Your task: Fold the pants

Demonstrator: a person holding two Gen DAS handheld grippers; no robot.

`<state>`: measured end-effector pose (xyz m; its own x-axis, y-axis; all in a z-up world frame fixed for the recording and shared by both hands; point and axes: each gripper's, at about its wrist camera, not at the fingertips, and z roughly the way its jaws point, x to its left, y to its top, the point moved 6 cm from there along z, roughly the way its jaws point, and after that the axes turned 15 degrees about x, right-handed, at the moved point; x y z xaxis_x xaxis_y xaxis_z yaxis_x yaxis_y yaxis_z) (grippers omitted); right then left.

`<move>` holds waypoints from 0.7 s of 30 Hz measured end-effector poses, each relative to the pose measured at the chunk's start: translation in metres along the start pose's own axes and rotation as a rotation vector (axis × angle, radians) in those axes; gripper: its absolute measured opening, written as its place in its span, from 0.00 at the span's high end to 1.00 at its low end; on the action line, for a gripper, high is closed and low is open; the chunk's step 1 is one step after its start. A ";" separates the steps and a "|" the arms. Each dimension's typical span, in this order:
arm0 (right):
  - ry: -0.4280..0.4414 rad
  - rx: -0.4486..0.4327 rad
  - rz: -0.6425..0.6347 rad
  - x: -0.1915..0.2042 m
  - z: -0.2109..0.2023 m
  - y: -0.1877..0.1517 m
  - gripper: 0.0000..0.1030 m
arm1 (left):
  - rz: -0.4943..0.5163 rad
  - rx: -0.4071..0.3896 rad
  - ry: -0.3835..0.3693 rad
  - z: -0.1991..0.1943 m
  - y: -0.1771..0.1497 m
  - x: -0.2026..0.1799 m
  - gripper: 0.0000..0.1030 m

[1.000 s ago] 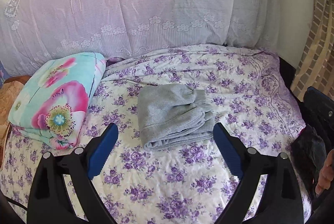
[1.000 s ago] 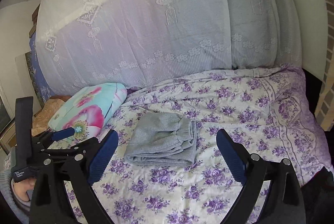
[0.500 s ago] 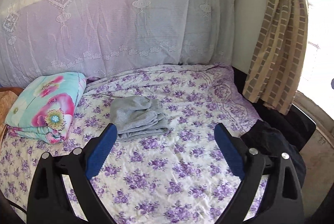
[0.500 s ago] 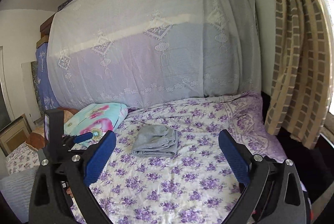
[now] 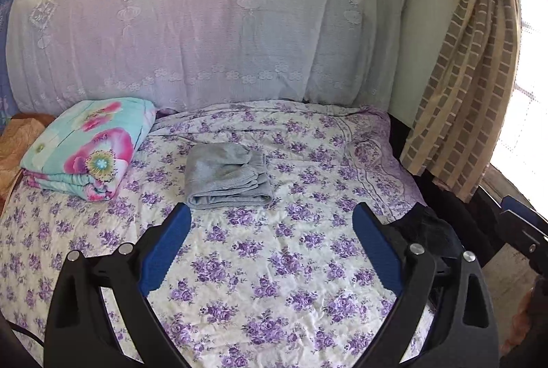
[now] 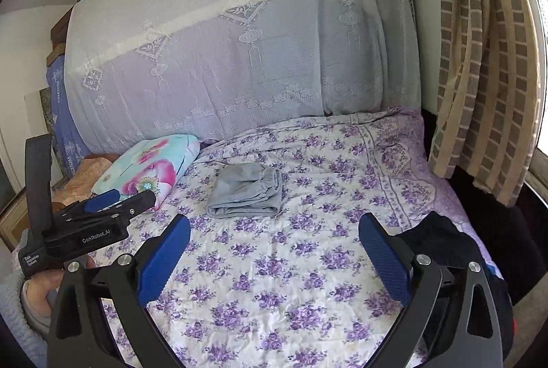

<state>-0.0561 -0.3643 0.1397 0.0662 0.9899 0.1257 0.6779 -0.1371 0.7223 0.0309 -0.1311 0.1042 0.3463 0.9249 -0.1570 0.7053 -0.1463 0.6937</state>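
The grey pants lie folded in a compact bundle on the purple-flowered bedsheet, toward the far middle of the bed. My left gripper hovers open above the sheet, short of the bundle, with nothing between its blue pads. The right wrist view shows the same bundle ahead of my right gripper, which is also open and empty. The left gripper appears at the left edge of that view, held in a hand.
A folded floral quilt sits left of the pants. A dark garment lies at the bed's right edge. A lace-covered stack fills the back, and a checked curtain hangs at the right by the window.
Both grippers have drawn back from the folded pants, so more of the bed, the curtain and the dark garment shows. The jaws stayed open and the pants did not move.
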 end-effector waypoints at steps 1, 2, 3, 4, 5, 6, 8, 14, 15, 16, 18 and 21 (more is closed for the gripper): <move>0.009 0.010 -0.009 0.004 0.008 0.002 0.04 | -0.013 -0.002 0.025 -0.001 0.000 0.005 0.10; 0.019 0.023 -0.020 0.007 0.015 0.004 0.04 | -0.027 -0.006 0.046 -0.002 0.000 0.011 0.08; 0.030 0.036 -0.036 0.011 0.023 0.006 0.04 | -0.039 -0.012 0.060 -0.004 -0.001 0.015 0.06; 0.043 0.044 -0.053 0.015 0.029 0.008 0.04 | -0.056 -0.018 0.077 -0.005 -0.002 0.021 0.05; 0.053 0.047 -0.071 0.020 0.034 0.009 0.04 | -0.071 -0.020 0.094 -0.007 -0.002 0.026 0.05; 0.063 0.047 -0.087 0.024 0.039 0.011 0.04 | -0.085 -0.018 0.107 -0.007 -0.003 0.031 0.05; 0.082 0.054 -0.117 0.032 0.048 0.013 0.04 | -0.114 -0.014 0.136 -0.007 -0.006 0.039 0.05; 0.100 0.104 -0.183 0.051 0.080 0.017 0.04 | -0.194 0.024 0.208 -0.002 -0.021 0.052 0.05; 0.096 0.110 -0.188 0.054 0.084 0.017 0.04 | -0.201 0.031 0.216 -0.001 -0.024 0.053 0.05; 0.090 0.118 -0.189 0.056 0.089 0.017 0.04 | -0.211 0.038 0.226 -0.002 -0.027 0.055 0.05; 0.080 0.131 -0.191 0.061 0.096 0.018 0.04 | -0.225 0.047 0.244 -0.003 -0.032 0.057 0.05; 0.057 0.132 -0.190 0.066 0.101 0.016 0.04 | -0.239 0.057 0.259 -0.001 -0.035 0.064 0.05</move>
<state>0.0327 -0.2970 0.0907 -0.1103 0.9932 0.0371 0.7642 0.0609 0.6421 0.0277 -0.0665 0.0709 0.0041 0.9926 -0.1212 0.7833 0.0722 0.6175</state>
